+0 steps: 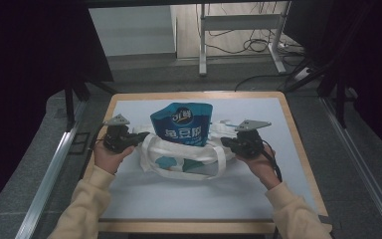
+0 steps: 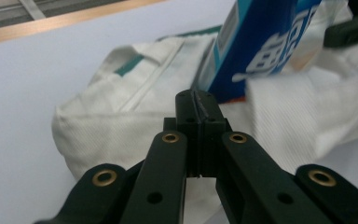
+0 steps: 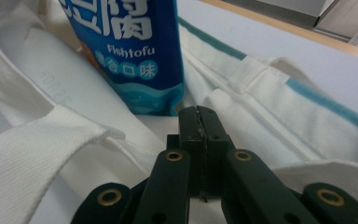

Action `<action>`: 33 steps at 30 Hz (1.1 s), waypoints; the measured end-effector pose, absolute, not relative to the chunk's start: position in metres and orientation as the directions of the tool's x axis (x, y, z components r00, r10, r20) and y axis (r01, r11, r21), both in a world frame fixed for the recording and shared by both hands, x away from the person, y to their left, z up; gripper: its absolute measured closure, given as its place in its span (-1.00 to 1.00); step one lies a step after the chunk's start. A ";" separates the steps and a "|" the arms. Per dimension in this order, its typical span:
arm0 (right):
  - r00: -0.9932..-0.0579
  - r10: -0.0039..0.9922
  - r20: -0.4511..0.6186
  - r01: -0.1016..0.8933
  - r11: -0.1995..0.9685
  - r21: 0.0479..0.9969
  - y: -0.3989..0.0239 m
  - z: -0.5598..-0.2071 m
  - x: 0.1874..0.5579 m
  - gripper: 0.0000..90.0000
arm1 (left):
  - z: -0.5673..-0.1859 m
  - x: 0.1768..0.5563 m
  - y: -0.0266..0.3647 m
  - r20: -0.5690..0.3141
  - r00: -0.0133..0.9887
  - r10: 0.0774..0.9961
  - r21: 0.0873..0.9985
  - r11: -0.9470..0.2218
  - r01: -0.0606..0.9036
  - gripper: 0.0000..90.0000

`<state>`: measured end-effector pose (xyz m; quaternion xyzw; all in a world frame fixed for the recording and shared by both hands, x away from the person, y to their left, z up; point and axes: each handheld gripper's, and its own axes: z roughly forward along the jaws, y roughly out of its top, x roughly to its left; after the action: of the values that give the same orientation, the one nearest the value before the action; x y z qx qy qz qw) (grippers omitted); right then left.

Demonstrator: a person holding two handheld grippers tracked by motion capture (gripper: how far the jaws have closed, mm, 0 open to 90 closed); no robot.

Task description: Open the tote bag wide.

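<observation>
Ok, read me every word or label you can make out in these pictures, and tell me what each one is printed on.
"Fishtofu": white letters on the blue plastic snack pouch standing in the white canvas tote bag, read in the right gripper view.
"混合口味": smaller white characters just below it on the same pouch.
Large white characters on the pouch front: cropped or too blurred to read.
Round logo near the pouch top: too small to read.
Tote bag: faint embossed marks, unreadable.

White woven-fabric tote bag (image 1: 179, 157) with teal trim, slumped open at desk centre; glossy blue snack pouch (image 1: 182, 123) printed "Fishtofu", standing upright inside the bag, top protruding.
</observation>
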<state>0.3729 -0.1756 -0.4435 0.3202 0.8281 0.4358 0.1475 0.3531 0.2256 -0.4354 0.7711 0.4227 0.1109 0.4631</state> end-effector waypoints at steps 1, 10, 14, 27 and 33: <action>-0.754 0.656 0.036 0.403 0.418 0.814 -0.174 -0.446 0.372 0.98 | -0.434 0.355 0.225 -0.216 0.617 0.756 0.807 -0.218 0.549 1.00; -0.757 0.651 0.058 0.424 0.423 0.801 -0.176 -0.460 0.369 0.98 | -0.455 0.357 0.216 -0.216 0.621 0.754 0.764 -0.265 0.588 1.00; -0.766 0.640 0.057 0.428 0.443 0.788 -0.177 -0.468 0.362 0.98 | -0.465 0.349 0.216 -0.215 0.623 0.752 0.754 -0.278 0.596 1.00; -0.777 0.627 0.065 0.461 0.496 0.736 -0.177 -0.505 0.349 0.98 | -0.499 0.336 0.210 -0.217 0.624 0.751 0.736 -0.294 0.610 1.00; -0.772 0.633 0.056 0.476 0.519 0.710 -0.174 -0.518 0.352 0.98 | -0.507 0.340 0.205 -0.197 0.620 0.760 0.735 -0.304 0.606 1.00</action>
<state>0.3523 -0.1735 -0.5181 0.3205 0.8650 0.3715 0.1055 0.3403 0.2045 -0.5066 0.8019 0.4257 0.0942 0.4084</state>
